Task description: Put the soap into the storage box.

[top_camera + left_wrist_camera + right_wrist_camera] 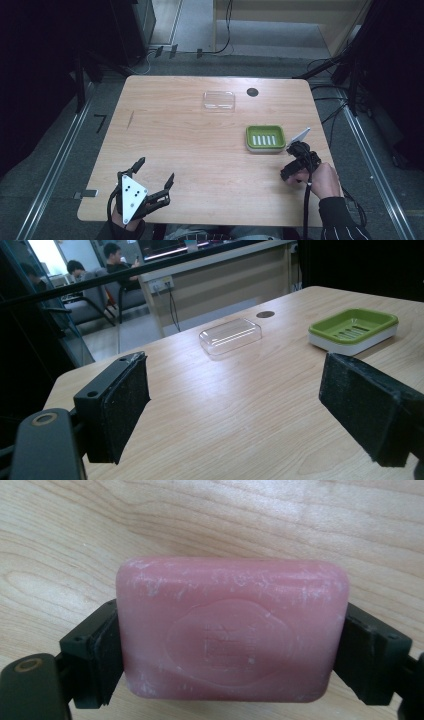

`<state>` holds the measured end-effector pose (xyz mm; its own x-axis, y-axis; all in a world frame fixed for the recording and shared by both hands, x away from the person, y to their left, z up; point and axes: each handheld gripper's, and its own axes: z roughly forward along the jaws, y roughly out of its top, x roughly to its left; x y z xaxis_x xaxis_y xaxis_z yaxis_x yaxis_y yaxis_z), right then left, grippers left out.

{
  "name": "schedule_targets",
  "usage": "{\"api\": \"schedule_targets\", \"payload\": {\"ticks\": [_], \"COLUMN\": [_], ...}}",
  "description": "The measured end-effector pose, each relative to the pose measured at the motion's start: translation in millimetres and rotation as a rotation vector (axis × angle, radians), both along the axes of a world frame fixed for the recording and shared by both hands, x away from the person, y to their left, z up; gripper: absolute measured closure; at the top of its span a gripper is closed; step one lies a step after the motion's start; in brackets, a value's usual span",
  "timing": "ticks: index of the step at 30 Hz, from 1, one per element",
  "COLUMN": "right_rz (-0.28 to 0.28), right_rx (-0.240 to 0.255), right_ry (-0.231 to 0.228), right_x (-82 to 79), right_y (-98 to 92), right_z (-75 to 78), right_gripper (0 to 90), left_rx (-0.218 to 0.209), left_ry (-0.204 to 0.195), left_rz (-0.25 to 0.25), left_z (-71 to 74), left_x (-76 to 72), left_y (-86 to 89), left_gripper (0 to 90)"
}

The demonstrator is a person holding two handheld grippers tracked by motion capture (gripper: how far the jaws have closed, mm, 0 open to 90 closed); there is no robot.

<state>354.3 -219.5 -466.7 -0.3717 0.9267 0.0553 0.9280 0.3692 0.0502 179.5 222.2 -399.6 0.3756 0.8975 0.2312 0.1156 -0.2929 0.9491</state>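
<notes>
Soap (232,635) is the pink bar you get close up in the right gripper view, pinched across its long axis with one black jaw on each short end, over bare wood. So the right gripper (298,161) is closed onto it, jaws about a bar-length apart, sitting just in front of the green dish (265,138) near the right edge of the table (200,150).

Handling-wise, my guess: stiff, fairly dense for its size, and the surface looks dry and chalky with white scuffs, so probably not too slippery right now. It would dent or scrape if squeezed hard, though. Holding it by the short ends seems fine since the rounded corners sit against flat pads, but the bar could pivot between them if it gets tilted fast. Keeping it level looks like the safe bet, and the slotted dish is likely where it goes.

Left gripper (152,180) is wide open with nothing in it, parked near the front left corner. Clear lid (219,100) lies farther back, well apart from the dish.
</notes>
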Motion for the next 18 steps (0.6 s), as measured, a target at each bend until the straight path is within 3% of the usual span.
{"api": "schedule_targets", "payload": {"ticks": [18], "right_rz": [0.0], "right_rx": [0.002], "right_ry": [-0.018], "right_x": [2.8], "right_y": [-2.0], "right_z": [14.1], "right_gripper": [13.1], "left_rx": [-0.001], "left_ry": [0.001], "left_rz": [0.0], "left_z": [0.1], "left_x": [-0.1], "left_y": [0.3], "left_gripper": [12.9]}}
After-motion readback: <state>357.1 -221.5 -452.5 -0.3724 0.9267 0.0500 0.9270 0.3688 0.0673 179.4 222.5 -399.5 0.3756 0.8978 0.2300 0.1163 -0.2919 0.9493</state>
